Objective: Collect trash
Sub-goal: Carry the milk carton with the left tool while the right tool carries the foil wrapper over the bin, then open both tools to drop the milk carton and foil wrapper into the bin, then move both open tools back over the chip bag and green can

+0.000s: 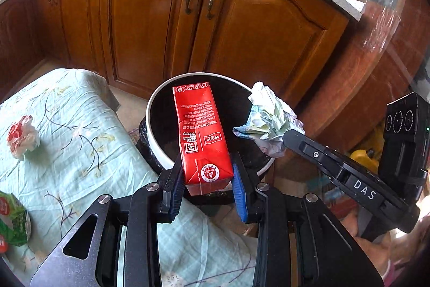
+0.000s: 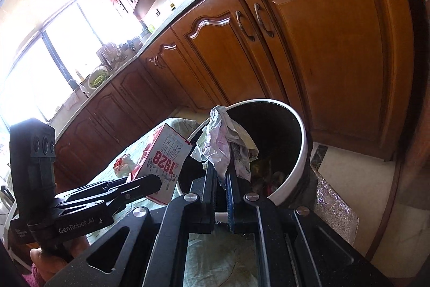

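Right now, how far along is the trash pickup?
Done: some scraps already lie in the bin. In hand: the left gripper holds the red carton over the bin, and the right gripper pinches the crumpled paper at its rim. Left: a crumpled wrapper and a green packet remain on the tablecloth.

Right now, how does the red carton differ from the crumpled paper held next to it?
The red carton is a stiff, box-shaped pack with printed text; the crumpled paper is a soft, shapeless, pale wad. The left tongs clamp the carton by its end; the right tongs pinch the paper nearly shut. Both hang above the white-rimmed bin.
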Demonstrator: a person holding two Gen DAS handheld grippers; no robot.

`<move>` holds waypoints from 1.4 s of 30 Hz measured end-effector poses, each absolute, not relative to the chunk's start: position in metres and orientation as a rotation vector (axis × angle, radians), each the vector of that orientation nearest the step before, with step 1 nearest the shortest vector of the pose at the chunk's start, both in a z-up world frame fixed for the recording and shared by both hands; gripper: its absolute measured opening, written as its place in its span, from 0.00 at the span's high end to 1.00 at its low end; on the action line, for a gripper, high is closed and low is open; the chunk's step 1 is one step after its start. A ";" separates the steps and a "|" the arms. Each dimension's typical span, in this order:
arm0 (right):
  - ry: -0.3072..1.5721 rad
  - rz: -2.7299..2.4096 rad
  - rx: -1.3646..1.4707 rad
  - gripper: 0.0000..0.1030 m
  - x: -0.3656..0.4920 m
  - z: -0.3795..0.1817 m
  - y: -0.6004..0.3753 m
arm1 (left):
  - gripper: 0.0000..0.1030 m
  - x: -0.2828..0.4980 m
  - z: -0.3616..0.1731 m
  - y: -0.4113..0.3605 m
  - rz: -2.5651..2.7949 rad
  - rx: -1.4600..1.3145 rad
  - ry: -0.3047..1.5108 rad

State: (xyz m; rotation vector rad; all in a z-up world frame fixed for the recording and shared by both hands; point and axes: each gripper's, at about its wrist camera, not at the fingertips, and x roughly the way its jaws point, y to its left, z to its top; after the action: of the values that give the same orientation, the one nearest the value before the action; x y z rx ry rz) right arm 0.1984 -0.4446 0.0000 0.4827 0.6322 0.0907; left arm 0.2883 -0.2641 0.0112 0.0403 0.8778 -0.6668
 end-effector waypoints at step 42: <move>0.654 0.119 0.539 0.11 0.190 -0.007 -0.405 | 0.46 0.261 -0.003 -0.193 -0.560 -0.097 0.870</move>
State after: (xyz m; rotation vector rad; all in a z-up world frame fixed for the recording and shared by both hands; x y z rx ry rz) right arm 0.1898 -0.4052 -0.0072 0.5394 0.6542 0.1187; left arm 0.2610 -0.1926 -0.0027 -0.0971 0.8705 -0.5596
